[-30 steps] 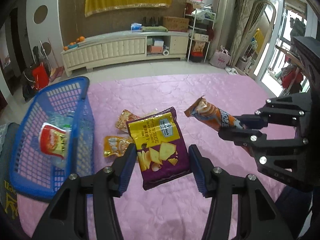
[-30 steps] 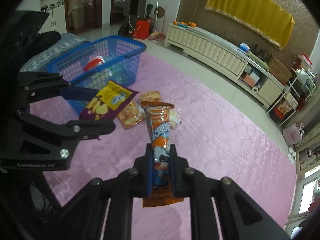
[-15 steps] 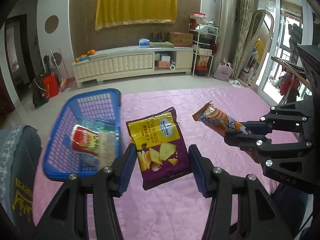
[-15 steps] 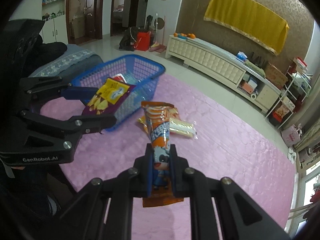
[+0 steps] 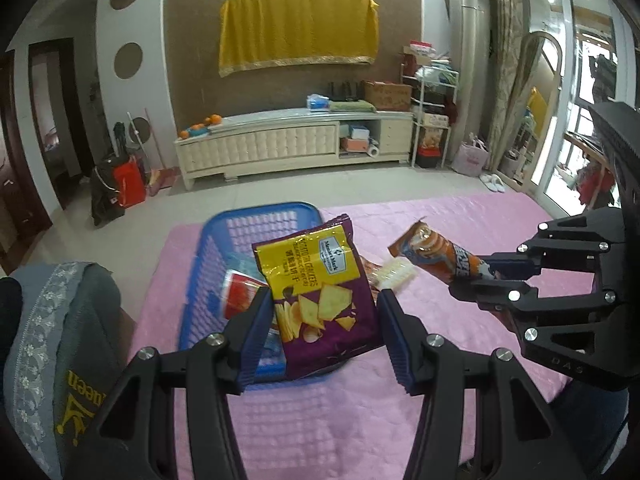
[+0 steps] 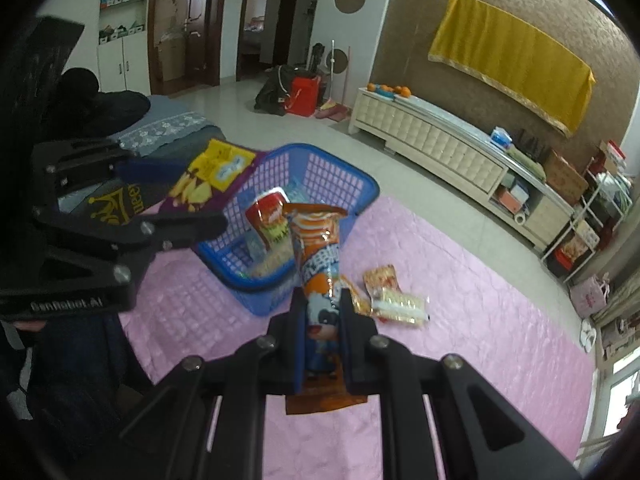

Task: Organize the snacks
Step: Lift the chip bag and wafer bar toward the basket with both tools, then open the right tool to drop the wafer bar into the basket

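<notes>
My left gripper [image 5: 322, 306] is shut on a yellow and purple bag of potato crackers [image 5: 316, 292], lifted over the near side of the blue basket [image 5: 208, 248]. In the right wrist view that bag [image 6: 208, 182] hangs at the basket's [image 6: 320, 176] left rim, held by the left gripper [image 6: 172, 196]. My right gripper [image 6: 322, 308] is shut on a long orange snack tube [image 6: 318, 256], raised just right of the basket. The same tube [image 5: 436, 250] shows at the right of the left wrist view. A red packet [image 6: 272, 220] lies inside the basket.
The pink quilted cover [image 6: 480, 320] carries two or three loose snack packets [image 6: 394, 298] right of the basket. A grey cushion with yellow lettering [image 5: 68, 340] lies at the left edge. A cream cabinet [image 5: 292, 146] stands on the tiled floor beyond.
Both grippers have risen and moved left toward the basket with their snacks. The cracker bag has gone from above the loose packets to above the basket. Neither grip has altered.
</notes>
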The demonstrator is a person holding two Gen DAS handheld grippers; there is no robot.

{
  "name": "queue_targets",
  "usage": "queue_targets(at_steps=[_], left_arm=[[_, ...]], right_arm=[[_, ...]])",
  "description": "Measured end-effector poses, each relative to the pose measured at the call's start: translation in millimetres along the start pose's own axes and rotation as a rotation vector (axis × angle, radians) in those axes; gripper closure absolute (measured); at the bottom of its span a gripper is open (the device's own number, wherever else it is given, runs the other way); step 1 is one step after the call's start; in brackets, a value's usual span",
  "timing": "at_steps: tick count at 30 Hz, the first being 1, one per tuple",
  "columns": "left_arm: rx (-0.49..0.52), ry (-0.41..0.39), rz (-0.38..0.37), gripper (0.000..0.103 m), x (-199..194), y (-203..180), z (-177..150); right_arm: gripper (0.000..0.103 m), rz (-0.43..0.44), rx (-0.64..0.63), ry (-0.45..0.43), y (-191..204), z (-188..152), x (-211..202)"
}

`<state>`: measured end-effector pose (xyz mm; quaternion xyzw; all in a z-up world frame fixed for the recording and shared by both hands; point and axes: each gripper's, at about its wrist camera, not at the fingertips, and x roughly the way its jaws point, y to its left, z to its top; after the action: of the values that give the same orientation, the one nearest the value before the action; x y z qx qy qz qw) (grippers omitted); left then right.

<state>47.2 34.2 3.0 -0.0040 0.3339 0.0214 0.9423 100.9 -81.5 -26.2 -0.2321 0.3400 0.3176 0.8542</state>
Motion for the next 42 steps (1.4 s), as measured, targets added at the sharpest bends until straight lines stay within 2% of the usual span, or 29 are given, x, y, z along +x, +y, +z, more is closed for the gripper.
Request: queue_targets(at_steps=[13, 17, 26, 33, 34, 36, 38, 42], left_arm=[[-0.033, 0.003, 0.041, 0.052, 15, 61, 10], [-0.032, 0.014, 0.043, 0.052, 23, 73, 10], [-0.081, 0.040, 0.045, 0.052, 39, 95, 0], [-0.107, 0.054, 0.063, 0.052, 41, 101, -6], [-0.109, 0.055, 0.065, 0.052, 39, 101, -6], [-0.110, 0.058, 0.069, 0.052, 38, 102, -6], [-0.108, 0.061, 0.070, 0.052, 38, 102, -5], [-0.101, 0.062, 0.070, 0.052, 39, 99, -2]], right_arm=[[0.085, 0.014, -0.029, 0.005, 27, 50, 33], [0.085, 0.038, 0.005, 0.029, 30, 55, 50], [0.085, 0.066, -0.012, 0.081, 38, 62, 84], [0.085, 0.111, -0.050, 0.089, 47, 63, 97], [0.082, 0.116, -0.047, 0.091, 46, 63, 98], [0.068, 0.111, -0.029, 0.097, 43, 62, 98], [0.035, 0.122, 0.007, 0.089, 35, 61, 97], [0.029, 0.106, 0.041, 0.072, 28, 58, 88]])
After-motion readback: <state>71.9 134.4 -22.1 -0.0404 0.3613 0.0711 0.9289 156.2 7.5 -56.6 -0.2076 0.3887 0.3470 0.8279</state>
